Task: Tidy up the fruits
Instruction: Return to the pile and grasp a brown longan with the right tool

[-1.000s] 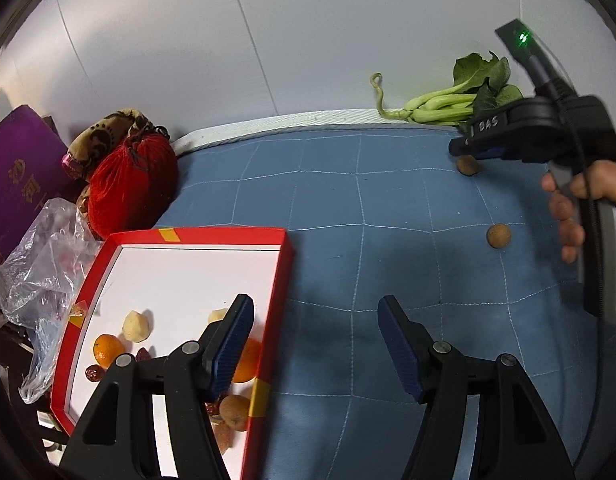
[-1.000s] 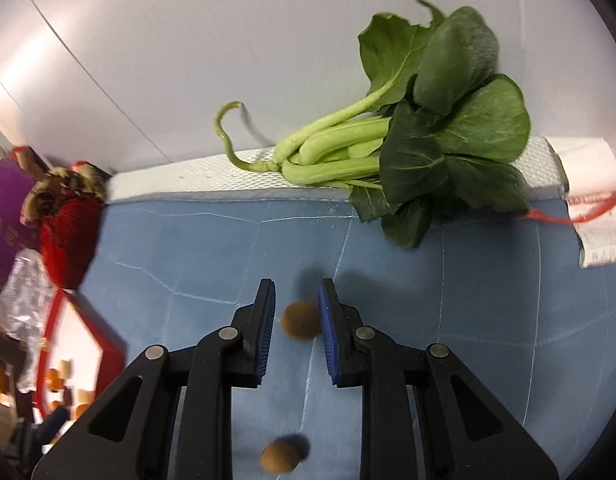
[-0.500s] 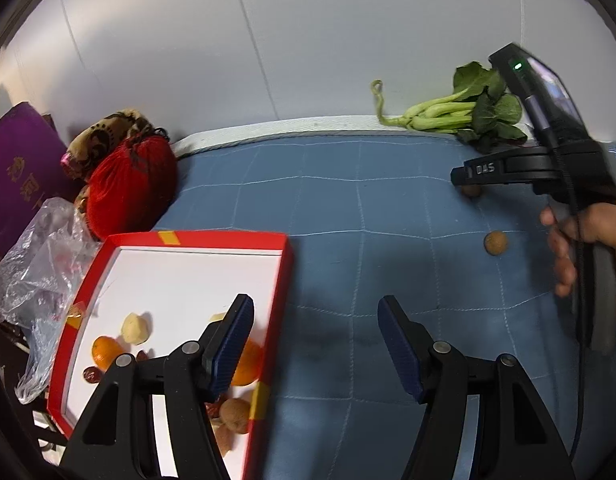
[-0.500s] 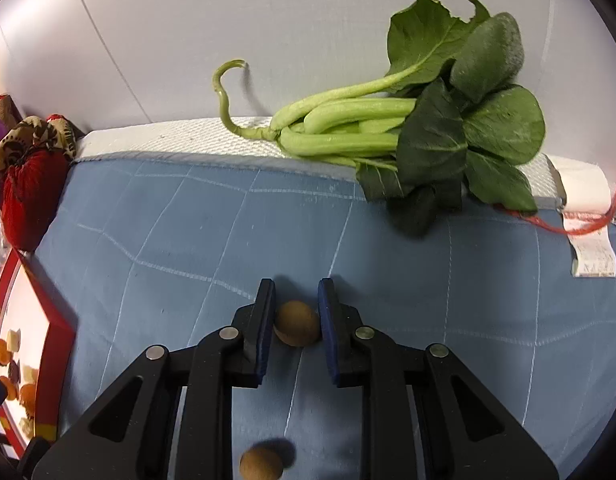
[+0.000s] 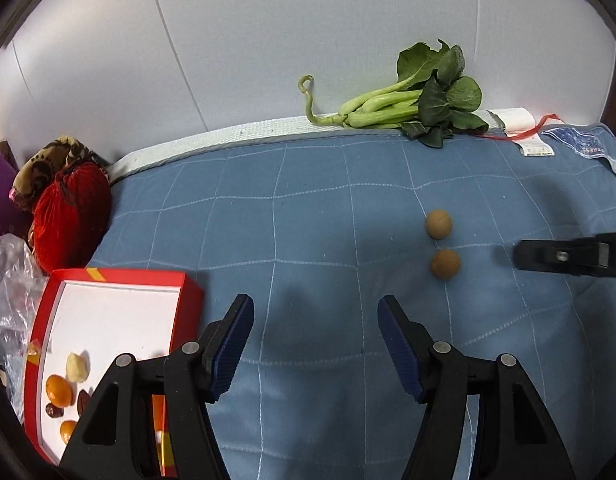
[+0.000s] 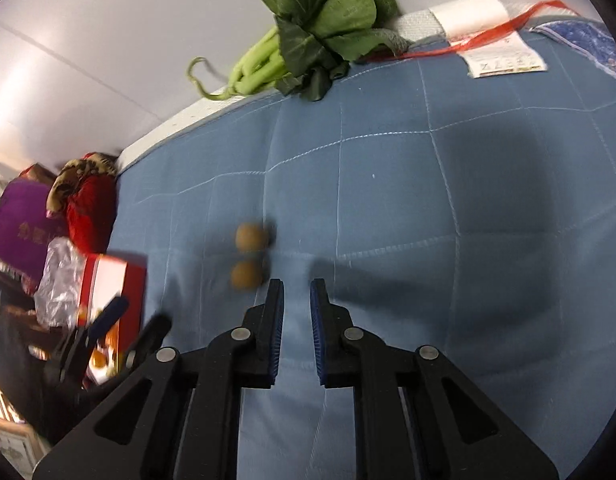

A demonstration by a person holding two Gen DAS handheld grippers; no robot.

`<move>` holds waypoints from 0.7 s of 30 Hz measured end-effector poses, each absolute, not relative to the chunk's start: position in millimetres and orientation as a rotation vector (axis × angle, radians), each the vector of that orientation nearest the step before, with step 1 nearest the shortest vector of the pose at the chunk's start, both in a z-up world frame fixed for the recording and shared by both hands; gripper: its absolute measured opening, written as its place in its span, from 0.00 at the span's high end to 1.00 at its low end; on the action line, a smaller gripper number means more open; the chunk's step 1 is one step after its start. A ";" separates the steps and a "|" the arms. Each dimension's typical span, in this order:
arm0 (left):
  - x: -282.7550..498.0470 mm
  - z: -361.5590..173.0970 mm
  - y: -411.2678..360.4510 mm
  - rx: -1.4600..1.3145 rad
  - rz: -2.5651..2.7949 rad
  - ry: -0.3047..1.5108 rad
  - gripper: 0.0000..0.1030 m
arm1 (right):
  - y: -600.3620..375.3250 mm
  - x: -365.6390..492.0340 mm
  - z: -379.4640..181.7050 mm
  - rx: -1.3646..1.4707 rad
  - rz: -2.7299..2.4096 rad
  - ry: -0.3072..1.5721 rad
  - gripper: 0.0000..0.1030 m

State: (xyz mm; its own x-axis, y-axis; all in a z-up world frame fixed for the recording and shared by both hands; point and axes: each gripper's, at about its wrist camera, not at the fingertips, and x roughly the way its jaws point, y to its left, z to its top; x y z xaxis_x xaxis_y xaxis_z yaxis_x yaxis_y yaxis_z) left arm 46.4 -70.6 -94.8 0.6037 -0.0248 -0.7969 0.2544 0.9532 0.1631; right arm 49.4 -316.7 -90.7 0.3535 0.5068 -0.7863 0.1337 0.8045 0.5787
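lying side by side on the blue quilted mattress [image 5: 308, 240], just apart, two brown round fruits are being seen: the far fruit [image 5: 439, 224] and the near fruit [image 5: 445, 264]. the left tongs [image 5: 315, 344] are being held spread wide and empty above the quilt, near the red tray [image 5: 190, 300], in which orange fruits [image 5: 58, 390] and a pale piece [image 5: 77, 367] are resting. the right tongs [image 6: 296, 312] are being held narrowly parted, nothing pinched, just right of the near fruit. leafy greens [image 5: 411, 100] are lying along the far edge, and a red pouch [image 5: 70, 216] is sitting at the left.
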 end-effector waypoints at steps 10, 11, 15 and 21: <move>57.9 -99.8 -61.7 0.269 -0.111 0.932 0.36 | -278.3 80.3 -90.1 0.579 0.336 1.196 0.87; 56.7 -98.7 -58.9 0.271 -0.106 0.927 0.36 | -270.6 84.1 -92.5 0.560 0.338 1.208 0.87; 52.8 -92.8 -52.2 0.273 -0.101 0.905 0.36 | -252.9 91.6 -100.7 0.507 0.313 1.223 0.87; 49.7 -87.5 -42.3 0.261 -0.091 0.896 0.36 | -238.5 92.3 -105.8 0.463 0.305 1.257 0.81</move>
State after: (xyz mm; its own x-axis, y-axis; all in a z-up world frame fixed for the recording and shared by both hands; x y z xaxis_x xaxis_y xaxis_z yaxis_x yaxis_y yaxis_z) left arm 49.7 -42.3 -87.5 0.6231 0.0304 -0.7815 0.1867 0.9646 0.1864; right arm 92.3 -238.5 -105.8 0.2873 0.4656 -0.8371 0.0303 0.8691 0.4938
